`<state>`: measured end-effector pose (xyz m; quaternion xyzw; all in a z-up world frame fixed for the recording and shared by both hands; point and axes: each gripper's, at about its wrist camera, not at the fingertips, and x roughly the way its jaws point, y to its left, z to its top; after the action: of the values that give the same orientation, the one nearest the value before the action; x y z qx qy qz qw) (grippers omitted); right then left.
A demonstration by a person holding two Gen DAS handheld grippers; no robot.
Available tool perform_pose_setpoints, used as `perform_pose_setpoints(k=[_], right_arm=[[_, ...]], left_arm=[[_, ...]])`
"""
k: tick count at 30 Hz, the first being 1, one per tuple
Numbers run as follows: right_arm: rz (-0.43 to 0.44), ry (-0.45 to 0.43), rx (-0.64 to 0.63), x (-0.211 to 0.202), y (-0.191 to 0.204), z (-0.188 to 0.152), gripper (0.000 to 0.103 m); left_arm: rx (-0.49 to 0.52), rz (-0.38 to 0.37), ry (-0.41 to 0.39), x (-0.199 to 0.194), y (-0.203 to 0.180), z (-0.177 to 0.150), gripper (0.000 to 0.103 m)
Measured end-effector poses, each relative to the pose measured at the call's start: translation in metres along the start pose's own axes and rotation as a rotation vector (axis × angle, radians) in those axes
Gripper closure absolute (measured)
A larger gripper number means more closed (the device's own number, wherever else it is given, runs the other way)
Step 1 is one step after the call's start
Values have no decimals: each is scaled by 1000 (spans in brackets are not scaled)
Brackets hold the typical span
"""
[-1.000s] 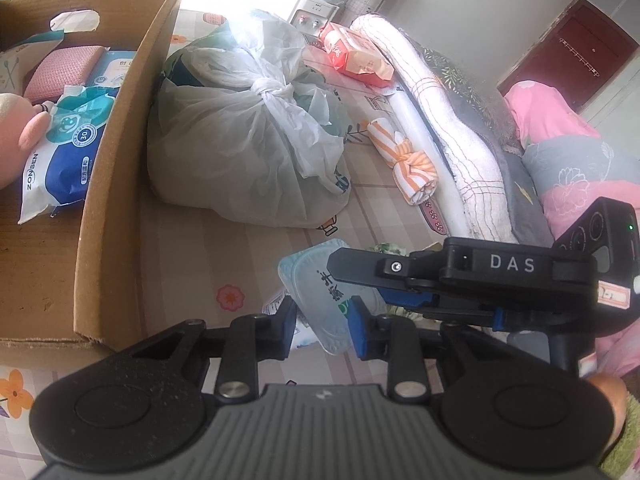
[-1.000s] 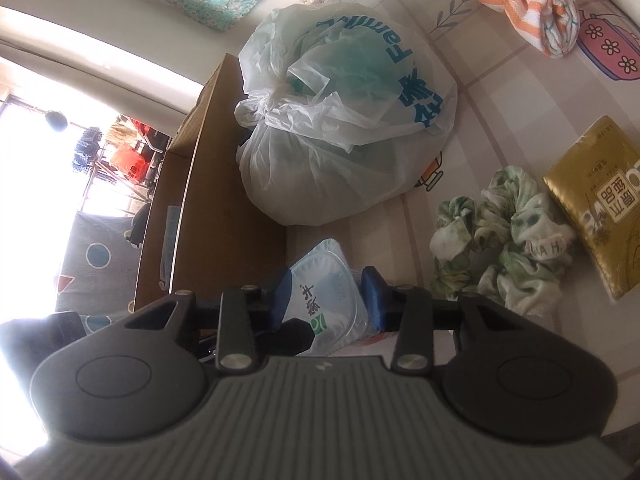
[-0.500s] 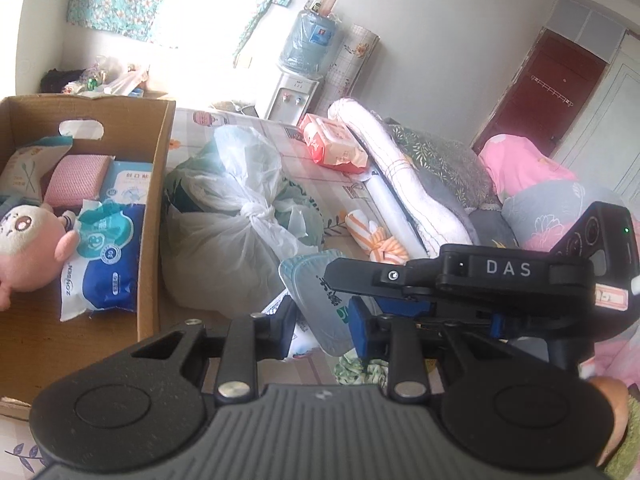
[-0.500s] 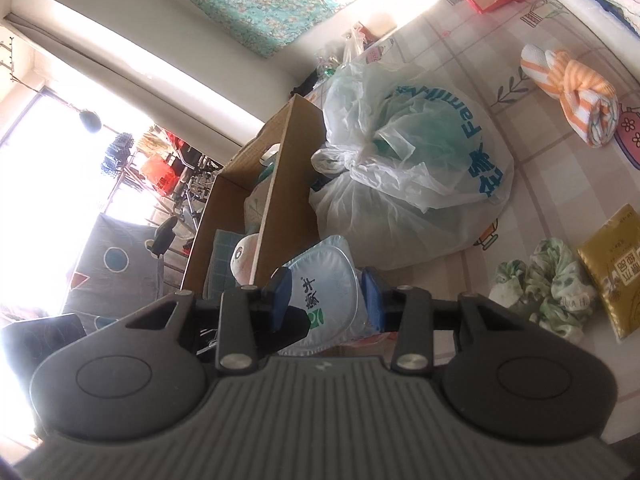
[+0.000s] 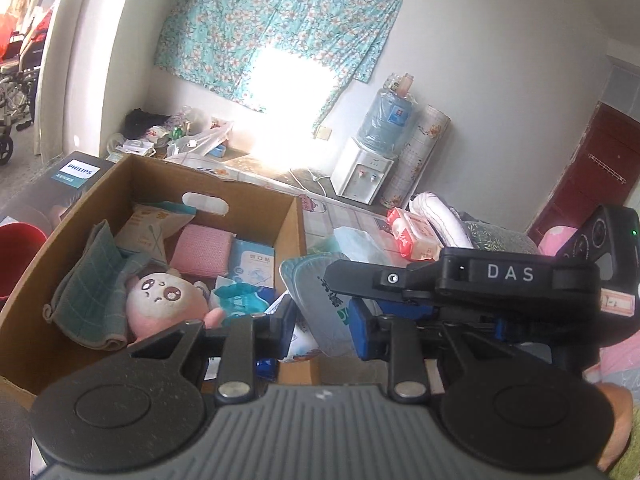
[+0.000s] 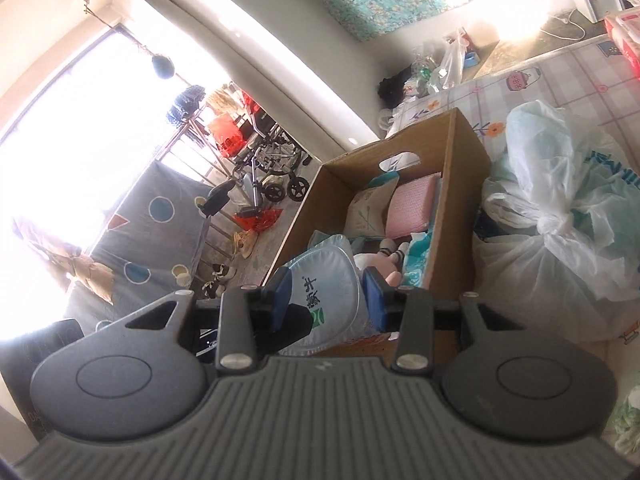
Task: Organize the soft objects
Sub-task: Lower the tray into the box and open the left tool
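Note:
A light blue padded mask pack (image 6: pixel 330 296) with dark characters and a green logo sits between the blue pads of my right gripper (image 6: pixel 328 298), which is shut on it. It also shows in the left wrist view (image 5: pixel 320 304), held by my left gripper (image 5: pixel 322 316) too, with the right gripper's black body crossing in front. Both grippers hold it in the air at the near right edge of the cardboard box (image 5: pixel 298 224). The box holds a pink plush toy (image 5: pixel 160 300), a green checked cloth (image 5: pixel 88 292), a pink sponge pad (image 5: pixel 202 248) and wipe packs (image 5: pixel 252 260).
A tied white plastic bag (image 6: pixel 560 220) lies right of the box on the patterned bed sheet. A red tissue pack (image 5: pixel 412 232) and a rolled white quilt (image 5: pixel 440 216) lie behind. A water dispenser (image 5: pixel 368 160) stands by the wall. A red bucket (image 5: pixel 16 252) stands left of the box.
Both grippers have lifted the mask pack off the bed sheet and carried it left and up, from beside the plastic bag to the edge of the cardboard box.

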<state>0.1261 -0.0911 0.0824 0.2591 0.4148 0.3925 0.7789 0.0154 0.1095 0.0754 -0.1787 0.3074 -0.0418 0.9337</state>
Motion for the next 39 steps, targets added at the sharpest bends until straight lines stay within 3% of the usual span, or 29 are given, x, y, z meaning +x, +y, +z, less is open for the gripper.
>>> perform_pose_setpoints(k=[5,12,16,18,31,39], right_arm=[[-35,137,-43,50,15,-1,63],[-178,353,-161,87,22,-22,60],[-226,429,-206,98,23,-29,59],[-247,435,-239,98,25,-30,54],[-216,391,-245,93,27,-24,54],[-128,277,-167,67,21,-18,45]], left_arm=[[-105,6,100,12,41,-8,74],[-266,-80,299,41,84,-38,75],[-284,-84,351,52,92,-47,78],[-275,-100,344,50,90,-45,77],[-233,-54,293,46,88,-39,74],[-147,16,223,34,81,-25,37]])
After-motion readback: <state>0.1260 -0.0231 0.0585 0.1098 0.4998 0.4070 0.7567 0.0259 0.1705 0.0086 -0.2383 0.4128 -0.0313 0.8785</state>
